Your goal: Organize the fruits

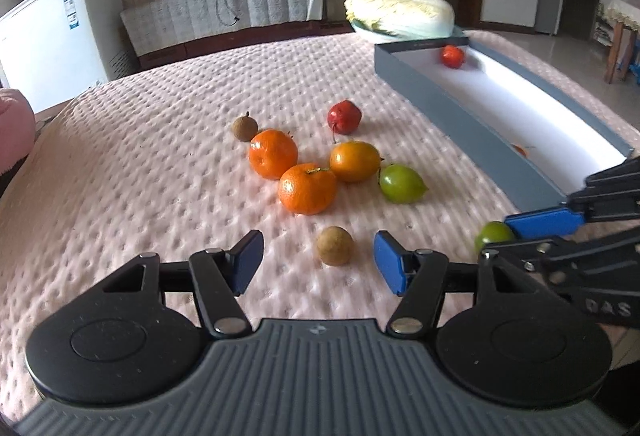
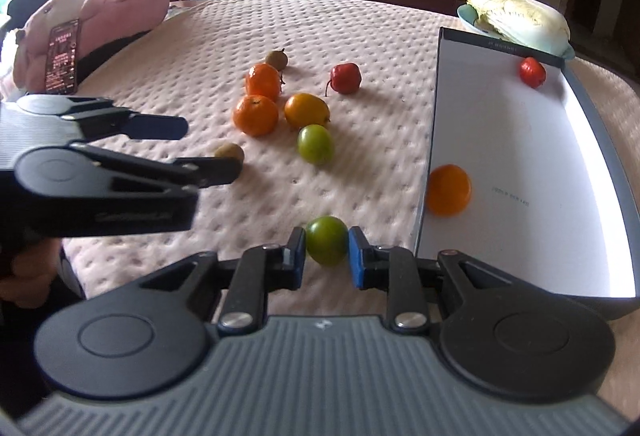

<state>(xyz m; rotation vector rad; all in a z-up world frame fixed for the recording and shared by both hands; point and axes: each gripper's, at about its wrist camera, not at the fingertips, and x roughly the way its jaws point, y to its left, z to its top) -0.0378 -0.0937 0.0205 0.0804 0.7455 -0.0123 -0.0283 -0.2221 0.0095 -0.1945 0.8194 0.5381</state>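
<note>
The right gripper is clenched on a green fruit near the box's near corner, probably to place it inside, while the released left gripper frames a brown fruit.

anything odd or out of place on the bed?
Nothing spilled or damaged. One oddity: a cabbage on a plate by the box's far end, the only non-fruit by the fruits. The box holds an orange and a red fruit; the rest lie loose on the bedspread.
</note>
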